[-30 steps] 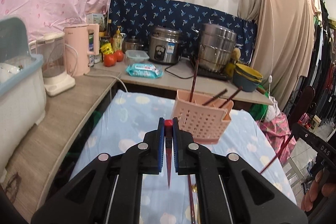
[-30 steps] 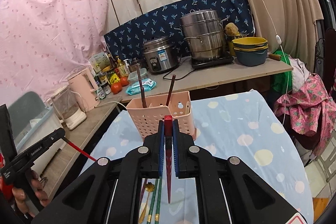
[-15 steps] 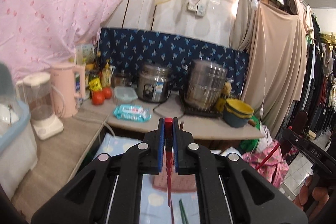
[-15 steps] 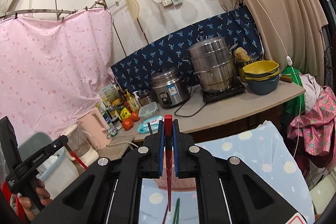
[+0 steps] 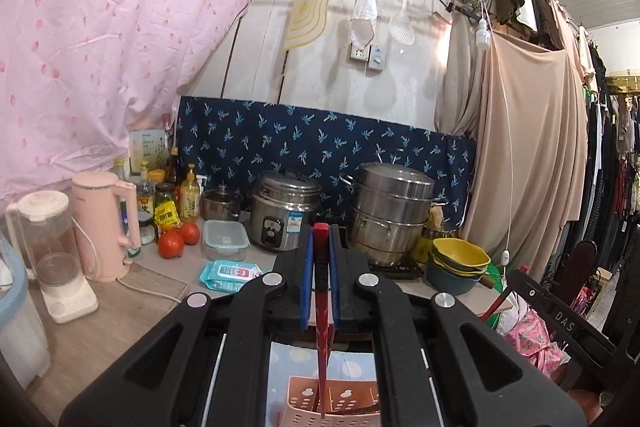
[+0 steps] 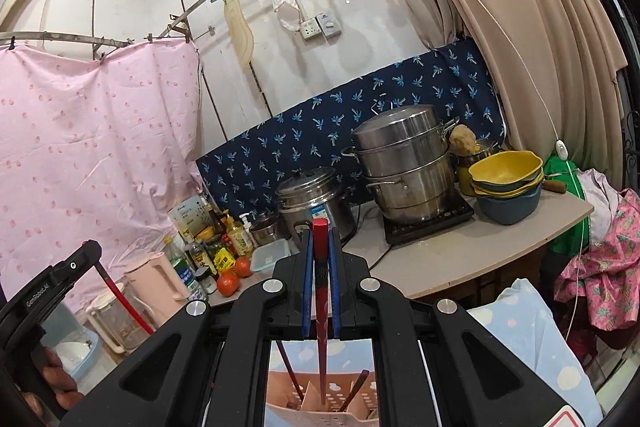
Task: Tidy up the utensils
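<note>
In the left wrist view, the left gripper (image 5: 320, 279) is clenched on 1 red chopstick (image 5: 321, 323), which runs along the fingers with its blunt end up at the fingertips and its thin tip hanging down. That tip sits right over the pink basket (image 5: 332, 403) at the bottom edge of the picture, seemingly just inside its rim, so the long axis already lines up with the opening below. In the right wrist view, the right gripper (image 6: 320, 279) is likewise clamped on a second red chopstick (image 6: 321, 319), upright, tip down, hanging over a compartment of the same basket (image 6: 320, 407), where 2 darker sticks (image 6: 290, 373) already lean. The other gripper shows at the left edge there, with its red stick slanting down. Both tips look about equally close to the basket, so either hand could likely drop straight down and let go.
</note>
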